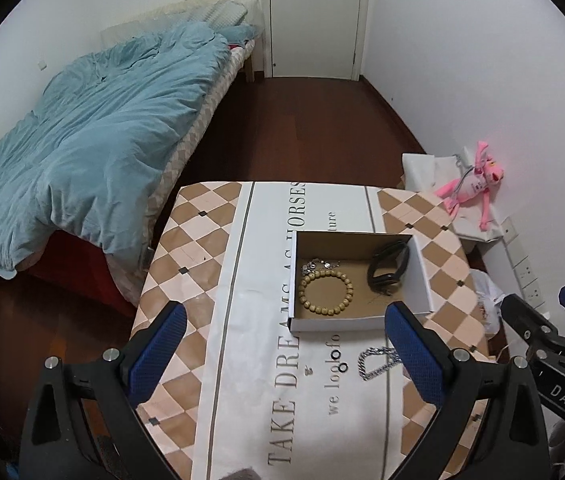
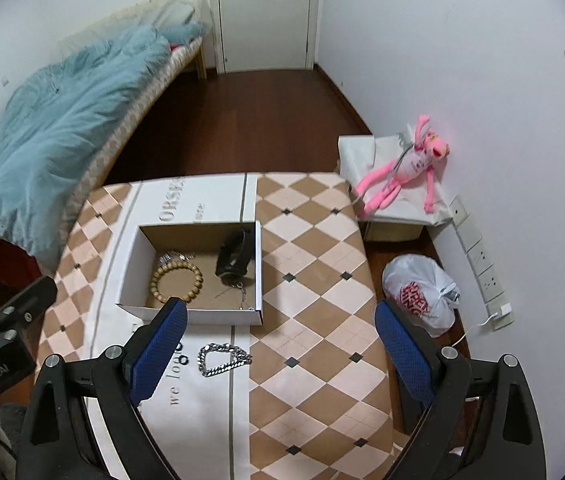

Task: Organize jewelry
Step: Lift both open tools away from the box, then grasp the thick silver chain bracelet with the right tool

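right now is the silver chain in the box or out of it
Out. The silver chain lies on the tablecloth just in front of the box; the bead bracelet and black watch are inside.

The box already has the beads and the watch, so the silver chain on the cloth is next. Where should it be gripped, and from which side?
Come straight down with the right gripper onto the silver chain. It lies flat in a loose loop, so pinch across one bare strand, probably its lower run, rather than the whole loop.

A silver chain (image 2: 224, 358) is lying before me outside the box (image 2: 258, 272), which is holding a bead bracelet (image 2: 176, 282) and black watch (image 2: 235, 258).
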Demonstrator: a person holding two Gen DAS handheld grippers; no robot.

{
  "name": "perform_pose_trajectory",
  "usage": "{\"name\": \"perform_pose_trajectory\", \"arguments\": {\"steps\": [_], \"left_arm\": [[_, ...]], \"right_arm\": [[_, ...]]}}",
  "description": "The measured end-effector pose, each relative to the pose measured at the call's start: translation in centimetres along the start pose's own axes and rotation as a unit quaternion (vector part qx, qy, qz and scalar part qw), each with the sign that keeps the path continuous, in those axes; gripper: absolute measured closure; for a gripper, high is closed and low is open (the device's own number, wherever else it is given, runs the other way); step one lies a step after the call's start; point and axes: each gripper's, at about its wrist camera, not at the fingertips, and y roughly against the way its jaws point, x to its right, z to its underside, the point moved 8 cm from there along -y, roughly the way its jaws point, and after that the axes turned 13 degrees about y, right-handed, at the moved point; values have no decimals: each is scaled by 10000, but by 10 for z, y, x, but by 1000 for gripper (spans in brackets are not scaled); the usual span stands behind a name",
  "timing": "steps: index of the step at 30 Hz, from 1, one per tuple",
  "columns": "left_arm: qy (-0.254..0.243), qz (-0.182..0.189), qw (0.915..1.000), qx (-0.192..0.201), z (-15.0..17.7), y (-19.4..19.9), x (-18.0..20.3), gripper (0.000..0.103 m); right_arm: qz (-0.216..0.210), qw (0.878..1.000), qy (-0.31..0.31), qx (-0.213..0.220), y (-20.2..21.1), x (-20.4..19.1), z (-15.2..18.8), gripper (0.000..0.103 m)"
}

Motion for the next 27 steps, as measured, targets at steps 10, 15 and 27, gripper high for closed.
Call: {"name": "perform_pose_trajectory", "arguments": {"steps": [10, 15, 27], "left_arm": [[79, -191, 9997, 137, 11, 21, -12, 2], [-10, -615, 9981, -21, 38, -12, -30, 2], [145, -1268, 9851, -1152, 112, -98, -72, 2]], "right_arm": [[-217, 9996, -150, 90, 29, -3, 14, 7], [-395, 9979, -240, -460, -17, -12, 48, 7], [-639, 9903, -210, -1217, -152, -41, 103, 7]]}}
